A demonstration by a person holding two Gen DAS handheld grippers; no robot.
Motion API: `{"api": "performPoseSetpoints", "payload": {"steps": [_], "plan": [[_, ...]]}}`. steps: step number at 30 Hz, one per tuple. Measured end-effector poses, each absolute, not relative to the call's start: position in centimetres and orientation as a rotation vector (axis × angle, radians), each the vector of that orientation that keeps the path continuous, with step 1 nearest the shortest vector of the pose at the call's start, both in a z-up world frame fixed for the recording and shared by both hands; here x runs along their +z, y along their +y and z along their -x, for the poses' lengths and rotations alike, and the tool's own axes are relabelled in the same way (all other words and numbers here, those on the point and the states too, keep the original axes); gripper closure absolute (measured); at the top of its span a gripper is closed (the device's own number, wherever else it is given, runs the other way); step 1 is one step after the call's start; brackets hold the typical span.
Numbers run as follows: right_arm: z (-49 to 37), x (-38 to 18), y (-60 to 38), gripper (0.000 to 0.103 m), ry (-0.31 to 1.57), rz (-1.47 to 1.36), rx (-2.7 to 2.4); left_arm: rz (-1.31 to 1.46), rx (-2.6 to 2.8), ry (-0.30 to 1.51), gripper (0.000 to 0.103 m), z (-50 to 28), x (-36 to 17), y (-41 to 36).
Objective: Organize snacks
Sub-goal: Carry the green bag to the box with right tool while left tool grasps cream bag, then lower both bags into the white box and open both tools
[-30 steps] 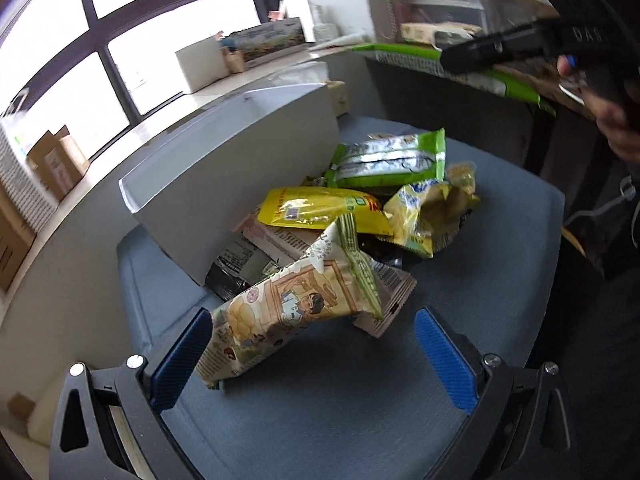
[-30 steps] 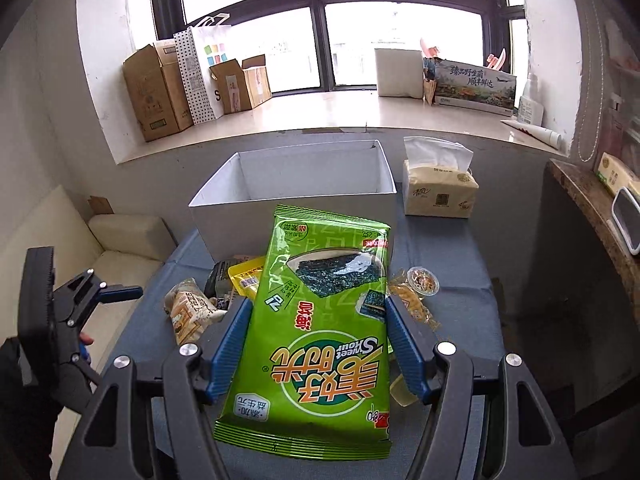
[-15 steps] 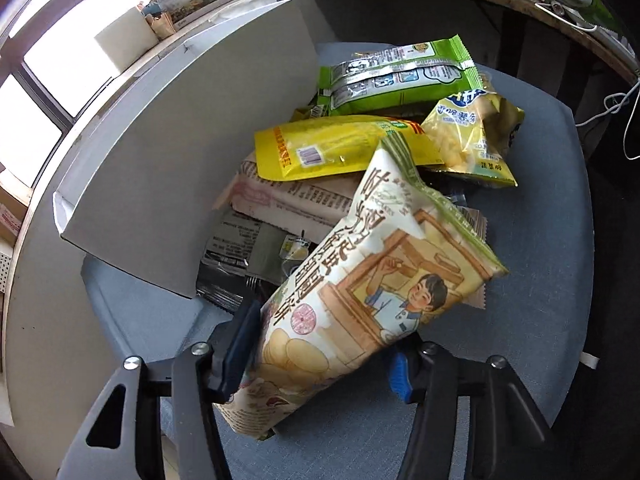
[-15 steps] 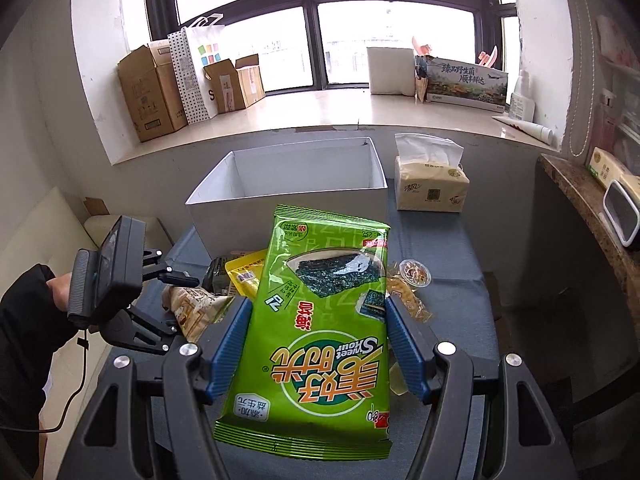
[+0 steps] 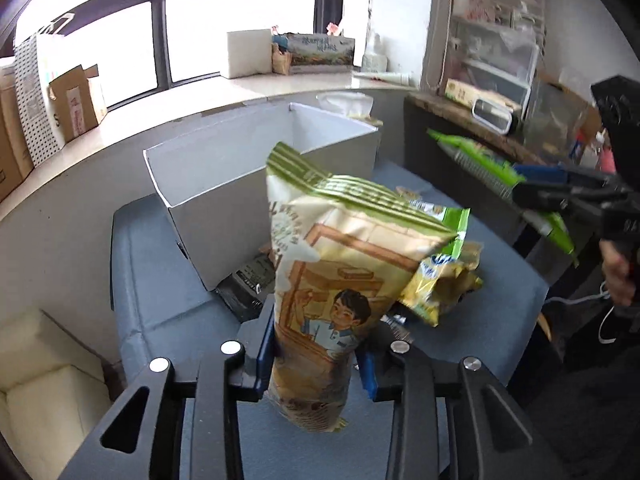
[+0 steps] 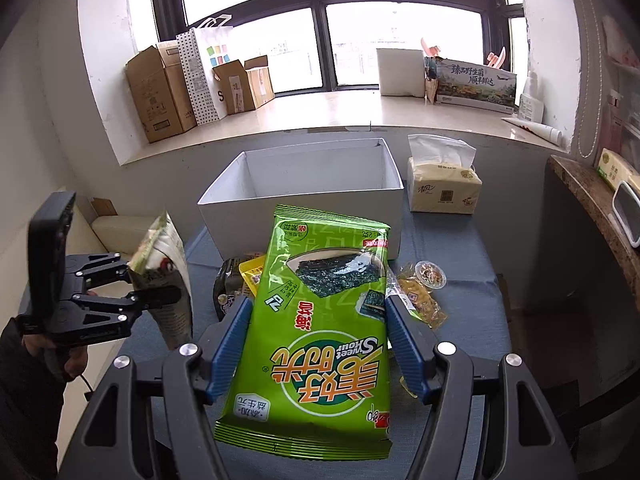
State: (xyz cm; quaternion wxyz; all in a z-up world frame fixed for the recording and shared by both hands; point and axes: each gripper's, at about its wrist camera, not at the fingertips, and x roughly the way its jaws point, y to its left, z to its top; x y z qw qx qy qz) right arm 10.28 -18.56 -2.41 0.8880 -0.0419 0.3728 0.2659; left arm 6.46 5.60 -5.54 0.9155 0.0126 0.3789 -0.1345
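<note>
the left gripper point(image 5: 314, 364) is clamped on the lower end of a cream snack bag point(image 5: 340, 272), held above the table in front of the white box point(image 6: 300, 200). the right gripper point(image 6: 316, 344) grips a green seaweed packet point(image 6: 320, 320) just before that box.

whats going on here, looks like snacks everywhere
A person is sorting snacks with a handheld tool in each hand. The left tool is clamped on a beige chip bag, lifted off the blue table. The right tool holds a green seaweed pack. The white box looks empty; other snacks lie before it.
</note>
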Motion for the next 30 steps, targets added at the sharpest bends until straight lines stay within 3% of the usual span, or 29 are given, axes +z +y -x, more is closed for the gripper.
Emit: {"api": "performPoseSetpoints", "payload": {"steps": [9,19,30], "plan": [[-11.4,-2.8,-18.7,0.032,0.784,0.052,0.566,0.177,-0.197,0.741,0.069,-6.5,-2.4,5.6],[-20.6,-0.2,-15.2,0.031,0.717,-0.014,0.625,0.225,-0.052,0.613,0.069,-16.6,4.9,9.5],[-34.2,-2.8,-9.3,0.031,0.774,0.061,0.573,0.234,0.077,0.729,0.069,-29.4,0.4,12.5]]}}
